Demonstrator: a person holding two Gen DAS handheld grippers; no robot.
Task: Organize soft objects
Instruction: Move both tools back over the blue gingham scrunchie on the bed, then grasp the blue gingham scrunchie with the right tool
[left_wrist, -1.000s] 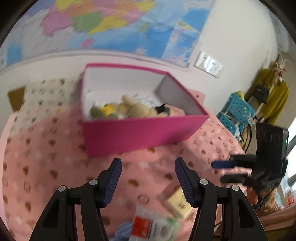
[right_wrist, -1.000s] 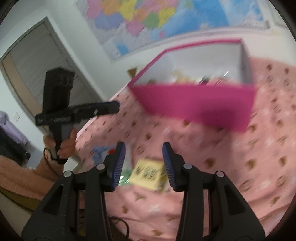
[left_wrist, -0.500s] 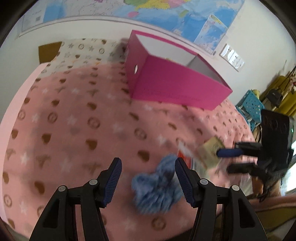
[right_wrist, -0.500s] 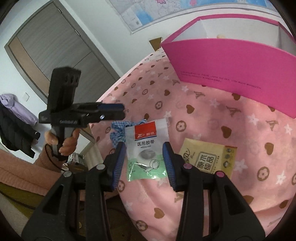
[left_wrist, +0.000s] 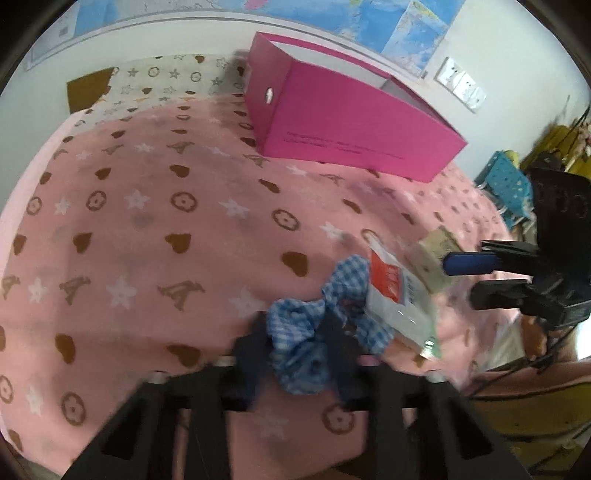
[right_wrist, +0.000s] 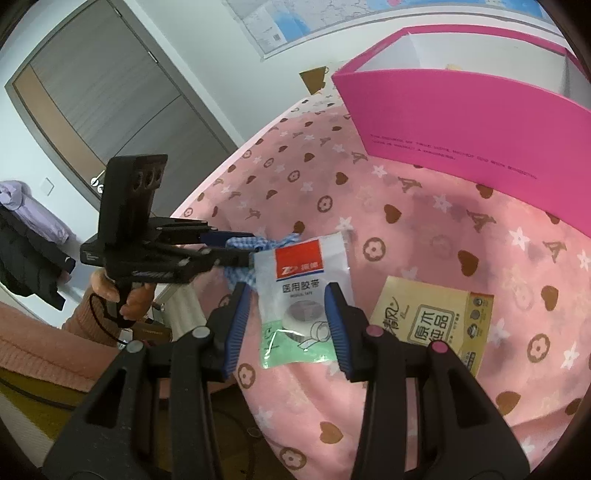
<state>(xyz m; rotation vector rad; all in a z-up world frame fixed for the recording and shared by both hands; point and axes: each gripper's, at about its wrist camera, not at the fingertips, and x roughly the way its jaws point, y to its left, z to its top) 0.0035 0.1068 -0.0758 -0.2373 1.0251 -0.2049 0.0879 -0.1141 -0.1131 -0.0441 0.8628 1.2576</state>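
A blue checked cloth scrunchie (left_wrist: 347, 277) lies near the front edge of the pink patterned blanket (left_wrist: 147, 221). My left gripper (left_wrist: 295, 332) is closing on it, and both pads press into the cloth. Beside the scrunchie lies a clear packet of medical tape (right_wrist: 299, 280) with a red label. My right gripper (right_wrist: 287, 291) hovers open over that packet without touching it. A yellow tissue pack (right_wrist: 432, 321) rests to the packet's right. The pink box (right_wrist: 461, 122) stands at the back of the bed, its contents hidden from here.
The bed's edge drops off just behind both grippers. A grey door (right_wrist: 110, 92) is at the left, a map (left_wrist: 369, 22) hangs on the wall behind the box, and a blue crate (left_wrist: 509, 184) sits on the right. A hand in a pink sleeve (right_wrist: 92, 310) holds the left gripper.
My left gripper swung away from the box, came down over the scrunchie and shut on it. My right gripper moved left from the tissue pack to over the tape packet, jaws unchanged.
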